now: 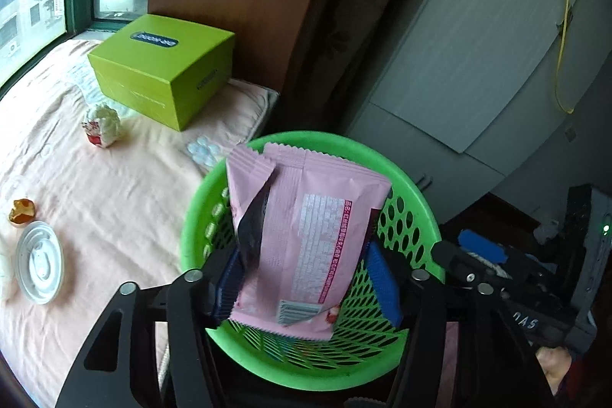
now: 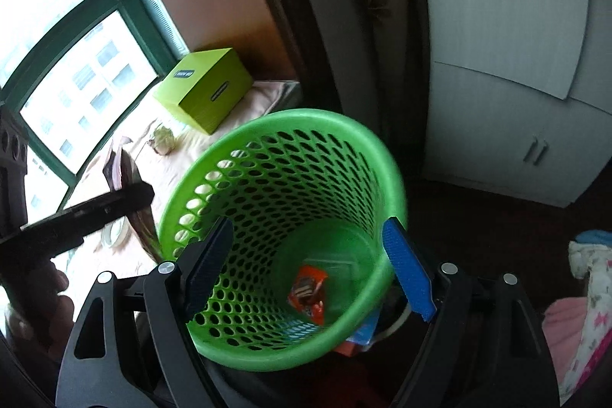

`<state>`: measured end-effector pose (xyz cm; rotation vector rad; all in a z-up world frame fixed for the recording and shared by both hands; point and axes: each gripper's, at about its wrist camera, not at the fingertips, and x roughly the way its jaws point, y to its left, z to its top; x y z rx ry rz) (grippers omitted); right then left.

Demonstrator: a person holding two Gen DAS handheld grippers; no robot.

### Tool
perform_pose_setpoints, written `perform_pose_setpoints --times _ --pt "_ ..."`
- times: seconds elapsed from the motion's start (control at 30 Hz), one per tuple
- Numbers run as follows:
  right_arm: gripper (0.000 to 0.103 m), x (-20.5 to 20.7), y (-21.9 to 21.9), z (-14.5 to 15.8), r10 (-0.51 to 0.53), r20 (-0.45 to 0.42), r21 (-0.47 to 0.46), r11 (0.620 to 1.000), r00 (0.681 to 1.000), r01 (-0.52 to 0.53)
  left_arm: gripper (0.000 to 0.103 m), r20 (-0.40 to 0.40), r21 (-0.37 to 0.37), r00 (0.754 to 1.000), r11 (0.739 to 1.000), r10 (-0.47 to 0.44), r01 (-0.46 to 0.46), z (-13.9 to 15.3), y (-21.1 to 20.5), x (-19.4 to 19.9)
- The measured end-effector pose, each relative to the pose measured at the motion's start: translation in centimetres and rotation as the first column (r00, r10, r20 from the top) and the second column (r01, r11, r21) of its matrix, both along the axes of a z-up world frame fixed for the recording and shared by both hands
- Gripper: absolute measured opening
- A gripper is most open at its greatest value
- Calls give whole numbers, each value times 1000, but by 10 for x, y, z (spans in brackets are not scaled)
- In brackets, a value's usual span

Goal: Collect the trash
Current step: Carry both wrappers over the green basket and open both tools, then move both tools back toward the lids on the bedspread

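A: As the pink foil snack wrapper [image 1: 302, 236] stands upright between the left gripper [image 1: 302, 251] pads, which step are we on?

B: The drop-off, I'd say. In the left cam the wrapper covers most of the mouth of the green perforated plastic basket [image 1: 405, 178]. Both blue pads flank it, but I can't tell whether they pinch it or it's loose.

A: Right gripper [image 2: 308, 228]?

B: Released, nothing in it. One pad is over the basket mouth, the other just outside the rim.

A: Next move?

B: Prob. get the wrapper fully over the basket mouth, then let go so it falls in beside the orange crumpled wrapper [image 2: 308, 293] at the basket bottom. After that, go for the bits on the pink-sheeted bed [image 1: 114, 186] beyond the basket: a white round plastic lid [image 1: 38, 266], a white-and-red crumpled wad [image 1: 101, 125], an orange-brown scrap [image 1: 22, 213].

A: Anything unclear?

B: Yes. In the right cam the wrapper is a dark backlit shape beside the basket rim, window side, so I can't say if it's truly over the opening. The basket base is cut off by gripper frames, so no idea what it stands on. The pale blue cluster on the bed by the basket rim is too small to ID. The lime-green cardboard box [image 1: 164, 64] past the basket prob. isn't trash.
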<state>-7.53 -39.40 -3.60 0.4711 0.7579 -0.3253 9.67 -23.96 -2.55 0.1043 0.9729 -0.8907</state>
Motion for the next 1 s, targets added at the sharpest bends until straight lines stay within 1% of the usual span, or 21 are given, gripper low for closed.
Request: perform_pose_setpoints --times 0.03,0.1,0.13,0.17,0.2,0.23,0.4,0.6,0.77,0.9,1.0 --pt "80 0 -1 0 -2 0 0 1000 1000 2 67 -5 5 1000 1000 -2 2 -2 -1 -1" --pt "80 0 -1 0 -2 1 1 1000 1000 2 68 -12 4 1000 1000 -3 3 -4 -1 -1" --pt "80 0 0 0 2 0 0 1000 1000 -2 70 -15 3 1000 1000 -4 4 -5 -1 -1" --pt "80 1 1 0 3 0 -1 1000 1000 -3 73 -22 0 1000 1000 -6 6 -6 0 -1" --pt "80 1 2 0 7 2 0 1000 1000 -7 80 -21 0 1000 1000 -2 2 -6 2 -1" --pt "80 2 3 0 13 3 0 1000 1000 -13 82 -15 1 1000 1000 1 -1 -6 4 -2" --pt "80 8 11 3 33 3 -5 999 999 -33 83 -1 -4 1000 1000 18 -18 -2 17 -1" --pt "80 21 24 5 65 -3 -13 998 998 -65 83 0 -13 995 995 100 -100 0 51 12" --pt "80 36 39 3 107 -13 -11 994 994 -107 83 10 -8 979 979 205 -205 -1 93 27" --pt "80 51 57 5 158 -15 -17 987 987 -159 83 20 7 954 954 299 -300 -5 128 39" --pt "80 64 72 7 201 -16 -23 979 980 -201 85 27 24 930 930 366 -367 -9 158 49"
